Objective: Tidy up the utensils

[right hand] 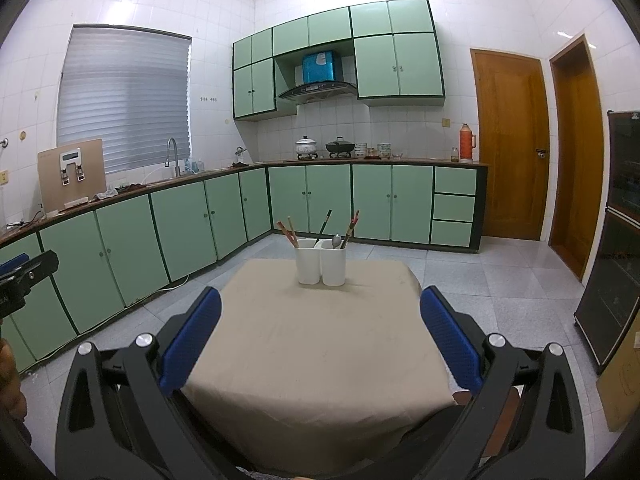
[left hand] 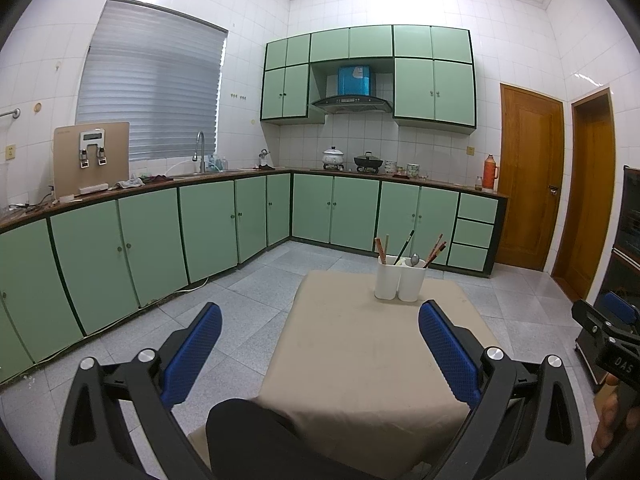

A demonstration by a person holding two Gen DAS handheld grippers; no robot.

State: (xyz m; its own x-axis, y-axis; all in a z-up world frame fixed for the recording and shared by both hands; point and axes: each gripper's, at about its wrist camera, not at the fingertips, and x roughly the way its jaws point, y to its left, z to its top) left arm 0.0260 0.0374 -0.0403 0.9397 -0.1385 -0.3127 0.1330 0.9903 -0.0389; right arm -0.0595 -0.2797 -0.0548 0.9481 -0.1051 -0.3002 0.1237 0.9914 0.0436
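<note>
A white two-compartment utensil holder (left hand: 399,282) stands at the far end of a small table with a beige cloth (left hand: 372,360); it also shows in the right wrist view (right hand: 321,266). Chopsticks (left hand: 382,249), a dark-handled utensil and a metal spoon (left hand: 415,259) stand in it. My left gripper (left hand: 320,320) is open and empty, held above the near part of the table. My right gripper (right hand: 320,312) is open and empty, also short of the holder. The right gripper shows at the left wrist view's right edge (left hand: 612,328).
Green cabinets (left hand: 200,228) and a counter with sink, pots and a red thermos (left hand: 490,172) line the walls. Wooden doors (right hand: 508,148) stand on the right, a dark cabinet (right hand: 616,240) at the far right. My knee (left hand: 256,436) shows at the table's near edge.
</note>
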